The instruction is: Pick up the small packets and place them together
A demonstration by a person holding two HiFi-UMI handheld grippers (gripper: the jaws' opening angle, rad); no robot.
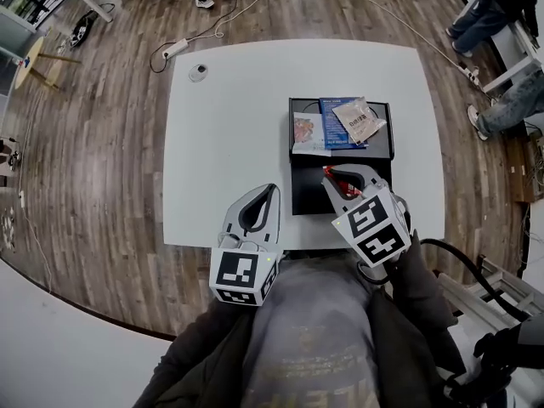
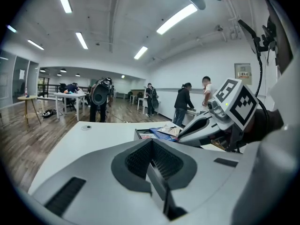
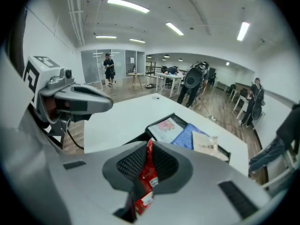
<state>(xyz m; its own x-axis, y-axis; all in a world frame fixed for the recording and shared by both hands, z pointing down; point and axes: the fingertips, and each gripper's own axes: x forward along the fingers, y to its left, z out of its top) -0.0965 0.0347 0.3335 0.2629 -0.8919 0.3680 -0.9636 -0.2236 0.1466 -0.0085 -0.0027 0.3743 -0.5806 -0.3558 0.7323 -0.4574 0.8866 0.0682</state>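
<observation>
One red packet (image 3: 149,170) pinched in right gripper (image 1: 334,179), left gripper (image 1: 269,194) squeezed together empty, so set it flat on the upper-centre pile (image 1: 357,120).

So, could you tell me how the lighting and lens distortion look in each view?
Head view: even light on the white table, no hard shadows, fisheye bending at the borders. Left gripper view: ceiling strip lights blown out, dark vignetted corners. Right gripper view: red packet sharp up close, same dark corners.

Print on packets (image 1: 357,119) too small to read, wall notice (image 2: 243,73) illegible
</observation>
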